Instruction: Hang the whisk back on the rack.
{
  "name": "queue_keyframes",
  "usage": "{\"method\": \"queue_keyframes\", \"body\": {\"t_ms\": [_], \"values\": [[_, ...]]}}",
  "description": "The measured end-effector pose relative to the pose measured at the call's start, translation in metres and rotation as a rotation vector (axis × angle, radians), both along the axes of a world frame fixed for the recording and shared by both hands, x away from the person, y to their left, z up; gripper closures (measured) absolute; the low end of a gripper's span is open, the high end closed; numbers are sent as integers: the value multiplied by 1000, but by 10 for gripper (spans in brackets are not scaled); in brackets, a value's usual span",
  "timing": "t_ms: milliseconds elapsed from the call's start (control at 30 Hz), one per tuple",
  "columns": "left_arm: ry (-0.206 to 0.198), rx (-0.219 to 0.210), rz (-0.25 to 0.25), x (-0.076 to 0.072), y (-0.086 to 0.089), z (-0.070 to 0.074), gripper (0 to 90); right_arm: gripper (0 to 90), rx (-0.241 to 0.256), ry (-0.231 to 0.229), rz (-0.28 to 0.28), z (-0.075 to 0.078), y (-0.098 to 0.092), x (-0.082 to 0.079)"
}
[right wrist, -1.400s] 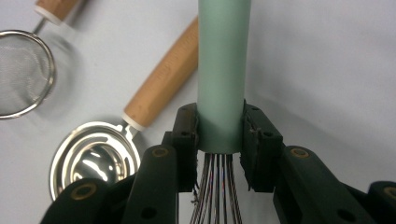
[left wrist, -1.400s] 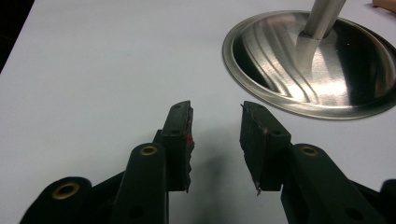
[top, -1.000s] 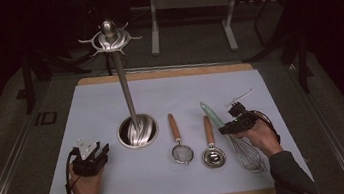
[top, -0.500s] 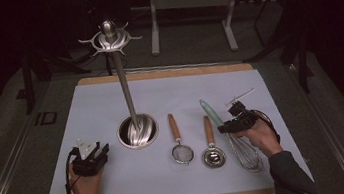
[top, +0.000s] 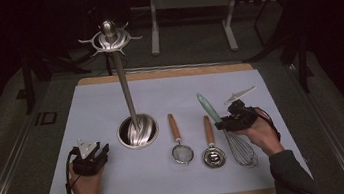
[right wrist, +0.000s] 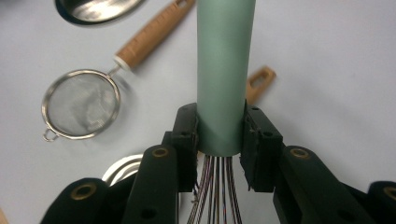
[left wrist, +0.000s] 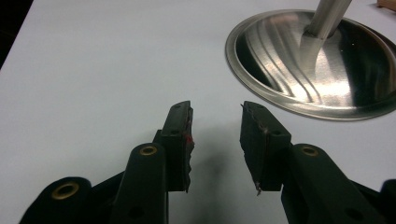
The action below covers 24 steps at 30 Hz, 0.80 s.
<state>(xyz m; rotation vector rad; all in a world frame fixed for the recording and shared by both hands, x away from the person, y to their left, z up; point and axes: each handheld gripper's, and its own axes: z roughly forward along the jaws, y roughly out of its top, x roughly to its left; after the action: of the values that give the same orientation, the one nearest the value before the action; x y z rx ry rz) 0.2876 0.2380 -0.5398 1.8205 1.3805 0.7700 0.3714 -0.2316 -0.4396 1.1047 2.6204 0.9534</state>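
The fingers (right wrist: 187, 135) of the right gripper (right wrist: 219, 140) are clamped on the green handle of the whisk (right wrist: 225, 70), just above its wires, and compared with a second ago the handle end now stands a little higher off the counter (top: 96, 112) while the wires rest beside the measuring spoon (top: 212, 153). This suggests the lift toward the utensil stand (top: 136, 131) is only starting. The left gripper (left wrist: 215, 135) waits with its fingers apart near the stand's base.

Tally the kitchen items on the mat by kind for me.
Whisk, green handle, clamped in right gripper: 1
Mesh strainer, wooden handle: 1
Metal scoop, wooden handle: 1
Steel hanging stand: 1
Total: 4
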Motion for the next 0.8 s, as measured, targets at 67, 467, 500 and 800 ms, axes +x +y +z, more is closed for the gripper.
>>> {"method": "queue_keyframes", "body": {"t_ms": [67, 467, 500, 800], "values": [[1, 0, -1, 0, 0, 0, 645, 691, 6, -20, 16, 3, 2, -2], [-3, -4, -6, 0, 1, 0, 645, 691, 12, -93, 43, 21, 14, -8], [-4, -5, -6, 0, 1, 0, 645, 690, 16, -97, 42, 22, 15, -9], [-3, -13, -1, 0, 2, 0, 642, 691, 26, -146, 77, 29, 24, -9]]}}
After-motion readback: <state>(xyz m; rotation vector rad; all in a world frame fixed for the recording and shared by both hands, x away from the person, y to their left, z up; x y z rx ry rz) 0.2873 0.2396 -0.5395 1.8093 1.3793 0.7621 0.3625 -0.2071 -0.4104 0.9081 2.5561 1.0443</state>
